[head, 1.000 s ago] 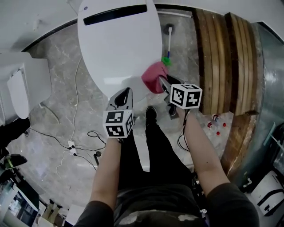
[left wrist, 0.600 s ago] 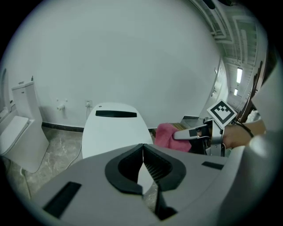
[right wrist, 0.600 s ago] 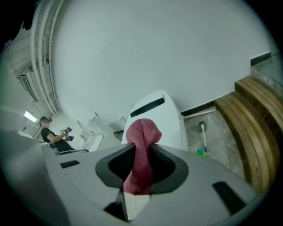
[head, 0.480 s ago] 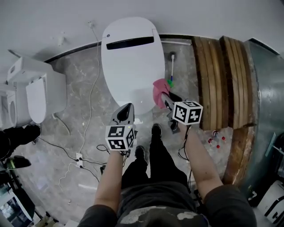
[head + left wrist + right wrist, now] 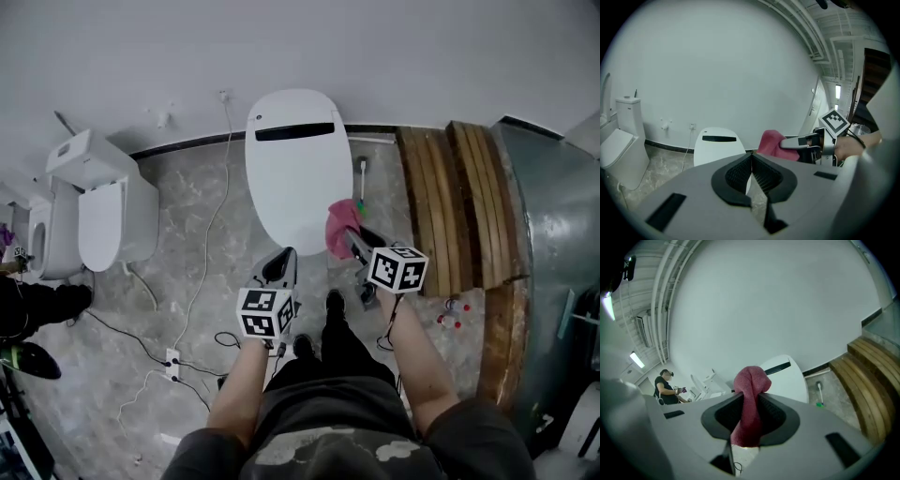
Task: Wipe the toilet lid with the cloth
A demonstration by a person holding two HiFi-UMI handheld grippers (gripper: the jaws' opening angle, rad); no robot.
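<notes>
Item: toilet lid (image 5: 295, 159), white, oval, closed, with a dark slot near its back edge, set against the grey wall on a marbled floor (image 5: 178, 281). Item: cloth (image 5: 750, 399), dark pink, bunched; it is pinched between the jaws of the right hand-held gripper (image 5: 750, 417), a wad bulging above the pads and a tail hanging below them (in the head view it shows at the lid's front right edge, and the left gripper view shows it in the air to the right of the lid, not lying on it). Item: left hand-held gripper (image 5: 751, 161), jaws pressed together with nothing between them, pointing toward the lid's front edge. Both grippers carry marker cubes and are held side by side in front of the person, whose dark trousers and shoes show below. Sundries: a toilet brush (image 5: 361, 183) with a green collar, lying on the floor just right of the lid; stacked wooden planks (image 5: 450, 206) further right; a second white toilet (image 5: 108, 216) to the left; cables (image 5: 202, 253) trailing across the floor; another person (image 5: 665, 390) far off in the right gripper view.
</notes>
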